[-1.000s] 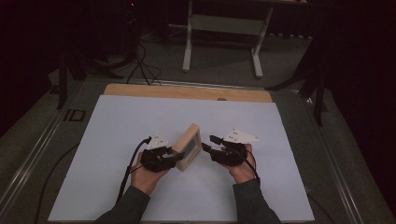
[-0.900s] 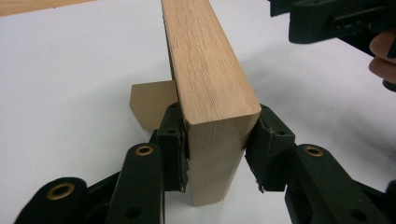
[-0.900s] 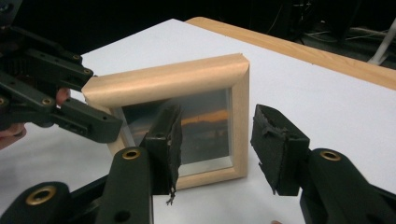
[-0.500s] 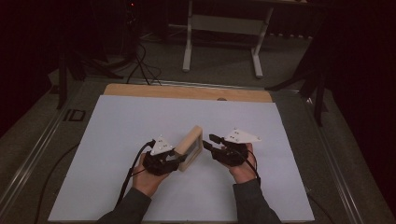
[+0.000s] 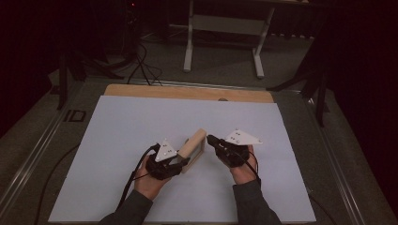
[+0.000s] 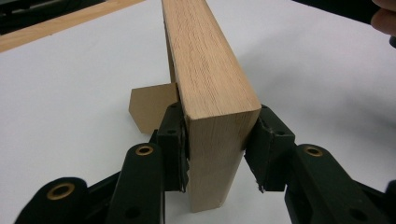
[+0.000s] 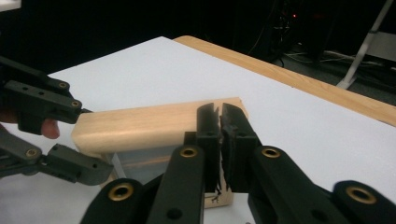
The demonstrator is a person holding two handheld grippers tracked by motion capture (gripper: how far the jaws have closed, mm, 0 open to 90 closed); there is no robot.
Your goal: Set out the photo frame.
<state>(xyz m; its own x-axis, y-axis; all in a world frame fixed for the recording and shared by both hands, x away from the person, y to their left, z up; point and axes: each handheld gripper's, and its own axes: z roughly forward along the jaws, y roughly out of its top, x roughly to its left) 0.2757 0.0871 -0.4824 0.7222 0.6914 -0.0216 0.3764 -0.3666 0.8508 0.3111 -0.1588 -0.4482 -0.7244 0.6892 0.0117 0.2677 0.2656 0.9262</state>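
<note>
While our left claw (image 6: 215, 154) grips the wooden frame (image 6: 205, 70) upright mid-table (image 5: 117, 122), our empty right claw (image 7: 220, 140) just clenched beside it; placement remains.

Black jaws with brass-ringed screw holes on the left gripper (image 5: 180, 161) and right gripper (image 5: 212, 140); grey three-cornered plates on top; black cables; dark grey sleeves (image 5: 246, 201).

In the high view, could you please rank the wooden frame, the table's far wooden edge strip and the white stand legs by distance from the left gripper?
1. Light wooden frame: clamped in the left gripper.
2. Tan wooden edge strip: table's far side.
3. White metal stand legs: floor beyond the table.
</note>
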